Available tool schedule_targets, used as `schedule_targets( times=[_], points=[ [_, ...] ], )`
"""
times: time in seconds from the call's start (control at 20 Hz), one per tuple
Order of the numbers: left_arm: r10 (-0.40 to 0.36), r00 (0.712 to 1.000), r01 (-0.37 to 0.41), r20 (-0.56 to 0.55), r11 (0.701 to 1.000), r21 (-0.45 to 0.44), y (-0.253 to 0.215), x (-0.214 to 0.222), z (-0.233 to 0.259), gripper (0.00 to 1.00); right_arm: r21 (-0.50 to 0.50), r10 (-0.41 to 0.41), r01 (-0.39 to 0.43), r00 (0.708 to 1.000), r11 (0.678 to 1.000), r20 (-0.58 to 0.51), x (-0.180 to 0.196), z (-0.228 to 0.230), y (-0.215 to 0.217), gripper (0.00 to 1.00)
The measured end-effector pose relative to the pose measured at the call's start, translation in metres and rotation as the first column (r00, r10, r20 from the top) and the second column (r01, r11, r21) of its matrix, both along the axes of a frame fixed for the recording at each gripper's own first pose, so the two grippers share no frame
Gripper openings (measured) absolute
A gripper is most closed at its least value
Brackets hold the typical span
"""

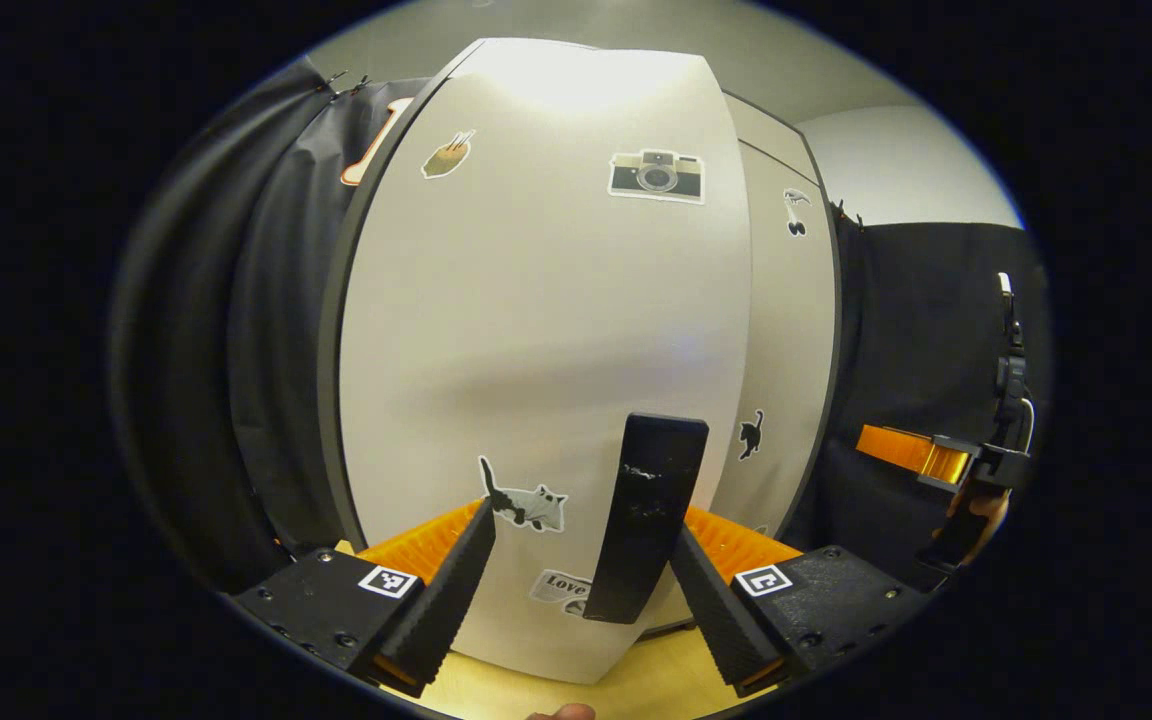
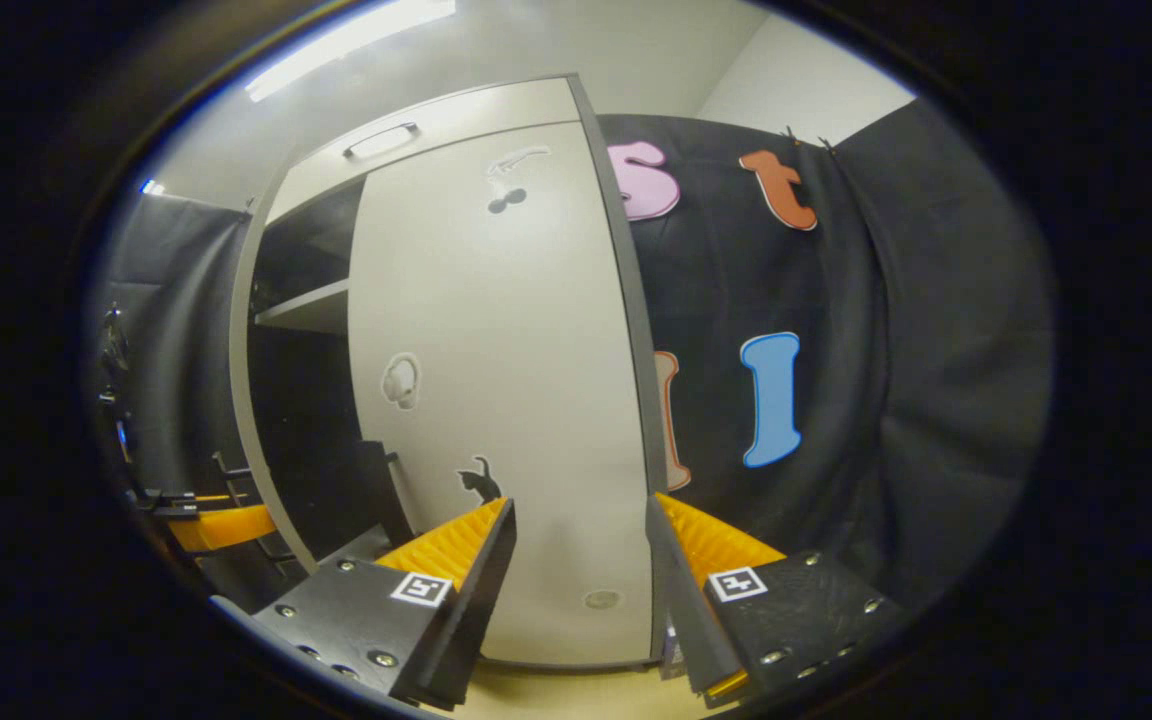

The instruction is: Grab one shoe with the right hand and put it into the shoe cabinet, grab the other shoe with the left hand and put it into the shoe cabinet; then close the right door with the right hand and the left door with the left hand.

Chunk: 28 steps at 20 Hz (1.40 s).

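You are bringing the left gripper, jaws apart, up to the left door by its dark handle to swing it closed, while the right gripper, jaws apart and empty, is facing the closed right door; the shoes sit hidden inside the cabinet.

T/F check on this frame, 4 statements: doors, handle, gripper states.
1. The left door has a camera sticker on it. True.
2. The left gripper is shut on the door handle. False: its fingers stand apart with the handle between them.
3. The right door is closed or nearly so. True.
4. The right gripper holds a shoe. False: it is open, nothing between its fingers.
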<state>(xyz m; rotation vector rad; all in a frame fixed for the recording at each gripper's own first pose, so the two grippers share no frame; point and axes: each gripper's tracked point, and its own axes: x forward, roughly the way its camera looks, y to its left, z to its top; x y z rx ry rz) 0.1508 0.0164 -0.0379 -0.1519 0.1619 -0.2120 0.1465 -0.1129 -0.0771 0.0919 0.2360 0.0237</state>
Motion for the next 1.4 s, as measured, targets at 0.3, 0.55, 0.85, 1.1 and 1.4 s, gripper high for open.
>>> schedule_targets(
  times=[0.3,0.55,0.85,1.1,1.4],
  points=[
    [-0.003,1.0,0.003,0.008,1.0,0.031,-0.013,0.03,-0.002,1.0,0.002,-0.005,0.005,1.0,1.0,-0.002,0.008,-0.002,-0.014,0.78],
    [0.02,1.0,-0.021,0.009,0.998,0.059,-0.017,0.041,-0.002,1.0,0.008,0.009,-0.009,1.0,1.0,-0.009,0.015,-0.007,-0.011,0.78],
    [0.045,0.999,-0.047,0.023,0.995,0.086,-0.021,0.064,-0.003,1.0,0.007,0.032,-0.032,0.999,0.999,-0.005,0.03,-0.005,-0.007,0.78],
    [0.052,0.998,-0.055,0.028,0.995,0.084,-0.022,0.07,-0.003,1.0,0.008,0.046,-0.046,0.999,0.999,0.004,0.034,-0.003,-0.003,0.75],
    [0.061,0.998,-0.064,0.032,0.994,0.084,-0.022,0.078,-0.004,0.97,0.0,0.044,-0.044,0.999,0.999,0.011,0.037,0.0,-0.006,0.78]
  ],
)
